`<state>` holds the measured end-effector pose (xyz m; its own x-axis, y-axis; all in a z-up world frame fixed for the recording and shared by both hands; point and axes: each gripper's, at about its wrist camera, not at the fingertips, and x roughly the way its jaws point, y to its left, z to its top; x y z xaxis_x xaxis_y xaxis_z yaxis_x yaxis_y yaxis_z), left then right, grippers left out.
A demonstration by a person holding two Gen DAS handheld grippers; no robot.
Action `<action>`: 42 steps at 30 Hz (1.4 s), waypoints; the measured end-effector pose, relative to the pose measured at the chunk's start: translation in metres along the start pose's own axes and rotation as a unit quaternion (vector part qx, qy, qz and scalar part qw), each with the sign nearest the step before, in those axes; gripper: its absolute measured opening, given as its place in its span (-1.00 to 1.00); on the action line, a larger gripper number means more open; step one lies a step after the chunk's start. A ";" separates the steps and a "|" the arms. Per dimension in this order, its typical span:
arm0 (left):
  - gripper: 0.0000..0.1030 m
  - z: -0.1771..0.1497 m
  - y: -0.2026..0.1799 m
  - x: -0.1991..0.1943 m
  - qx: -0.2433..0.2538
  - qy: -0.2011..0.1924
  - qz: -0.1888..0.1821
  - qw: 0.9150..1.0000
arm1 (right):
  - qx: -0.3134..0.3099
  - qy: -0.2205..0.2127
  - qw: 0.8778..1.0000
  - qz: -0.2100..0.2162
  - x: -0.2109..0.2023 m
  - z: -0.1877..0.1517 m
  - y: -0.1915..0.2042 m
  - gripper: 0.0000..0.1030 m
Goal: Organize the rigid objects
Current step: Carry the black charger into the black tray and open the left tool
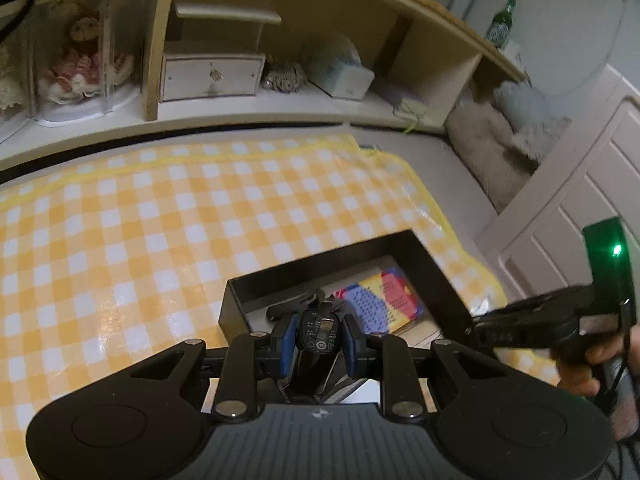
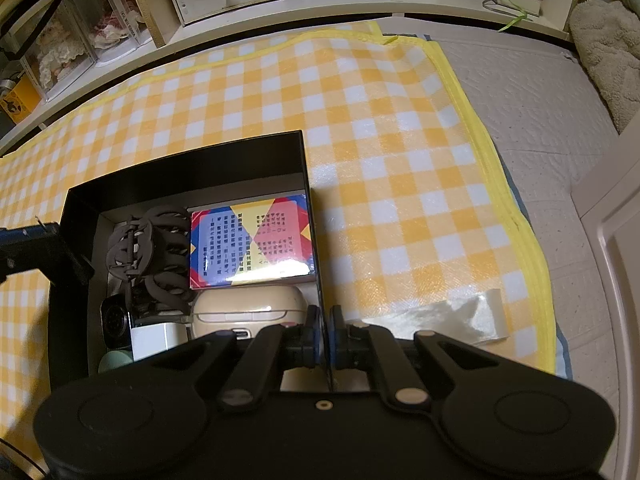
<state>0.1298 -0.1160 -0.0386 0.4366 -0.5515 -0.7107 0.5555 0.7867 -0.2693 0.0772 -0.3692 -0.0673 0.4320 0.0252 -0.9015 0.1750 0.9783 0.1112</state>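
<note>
Left wrist view: left gripper (image 1: 318,346) clamped on a small black device (image 1: 318,336), held above the near end of the black box (image 1: 320,270), not yet placed. Right wrist view: right gripper (image 2: 325,334) pinching the box's right wall; hair claw (image 2: 150,256), colourful card pack (image 2: 250,244), beige case (image 2: 248,310) already inside, likely near done.

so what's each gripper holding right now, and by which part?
Left gripper: small black device, clamped by its sides. Right gripper: black box, pinched on its right wall.

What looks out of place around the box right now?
A crumpled clear strip lies loose on the checked cloth right of the box, the only stray item outside it. Inside, things sit packed, nothing spilled.
</note>
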 end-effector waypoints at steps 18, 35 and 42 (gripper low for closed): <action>-0.02 0.000 0.011 -0.001 -0.008 0.001 0.033 0.999 | -0.004 0.002 1.000 -0.002 -0.002 -0.001 0.003 -0.90; 0.54 -0.001 0.003 -0.001 -0.003 0.017 0.046 0.999 | -0.003 0.002 1.000 -0.002 -0.002 -0.001 0.004 -0.90; 1.00 -0.001 -0.001 -0.005 0.005 0.014 0.054 0.998 | -0.003 0.002 1.000 -0.002 -0.002 -0.001 0.004 -0.90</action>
<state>0.1261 -0.1140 -0.0360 0.4746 -0.4546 -0.7537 0.5122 0.8390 -0.1835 0.0763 -0.3650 -0.0652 0.4280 0.0215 -0.9035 0.1711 0.9797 0.1043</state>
